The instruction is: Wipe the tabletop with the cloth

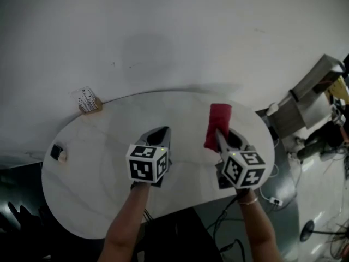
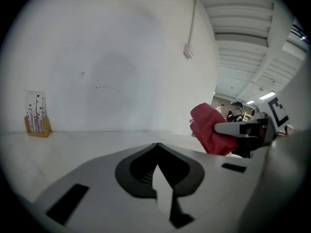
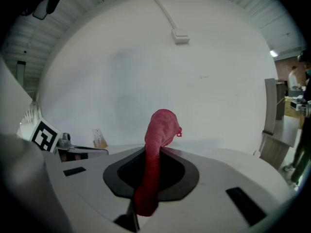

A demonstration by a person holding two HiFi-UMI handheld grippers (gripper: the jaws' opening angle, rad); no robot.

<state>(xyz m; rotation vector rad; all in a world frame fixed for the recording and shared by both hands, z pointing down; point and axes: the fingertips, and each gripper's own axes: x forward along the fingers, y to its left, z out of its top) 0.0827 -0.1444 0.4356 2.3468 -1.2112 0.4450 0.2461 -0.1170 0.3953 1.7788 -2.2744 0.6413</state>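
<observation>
Left gripper: both fingers pressed together to one closed tip, with nothing between them and nothing touched. Held above the white tabletop, near the middle of it, tip pointing to the far side.

Right gripper: fingers closed tightly on the red cloth. Pinched at the near end of the cloth, which is squeezed there into a narrow strip running down into the gap between the fingers. Beyond the fingertips, a thicker bunched part, rising up and a little to the right, with a small loose corner at the top.

In the head view, cloth reaching from the right fingertips toward the far edge of the table, on the right half of it. Not possible to tell whether the free end touches the tabletop or hangs just over it. Well apart from the left gripper, to its right; in the left gripper view seen as a red bundle at the right, held by the other gripper.

At the far left edge of the table, a small card stand in a wooden base. At the left edge, nearer, a small dark object, too small to identify.
</observation>
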